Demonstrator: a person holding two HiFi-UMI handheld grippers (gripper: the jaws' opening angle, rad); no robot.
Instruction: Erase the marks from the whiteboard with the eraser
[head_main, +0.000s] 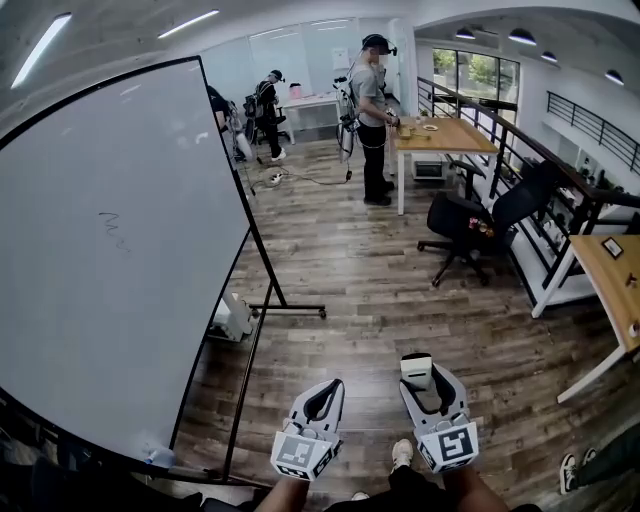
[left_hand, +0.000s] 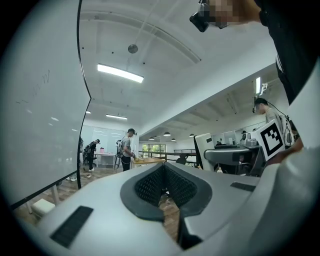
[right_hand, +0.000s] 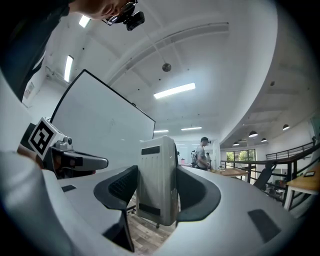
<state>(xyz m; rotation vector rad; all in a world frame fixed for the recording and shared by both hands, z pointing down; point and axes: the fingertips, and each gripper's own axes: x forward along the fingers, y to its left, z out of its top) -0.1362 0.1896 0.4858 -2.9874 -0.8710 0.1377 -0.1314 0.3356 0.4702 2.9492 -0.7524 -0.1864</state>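
A large whiteboard on a black wheeled stand fills the left of the head view, with a faint grey scribble near its middle. The board also shows in the left gripper view and the right gripper view. My right gripper is shut on a white eraser, which stands upright between its jaws; the eraser's top shows in the head view. My left gripper is shut with nothing in it. Both grippers hang low, well right of the board and apart from it.
A person stands at a wooden table at the back. Another person is further off. A black office chair sits to the right, and a second wooden desk at the far right. The board's stand foot reaches onto the wood floor.
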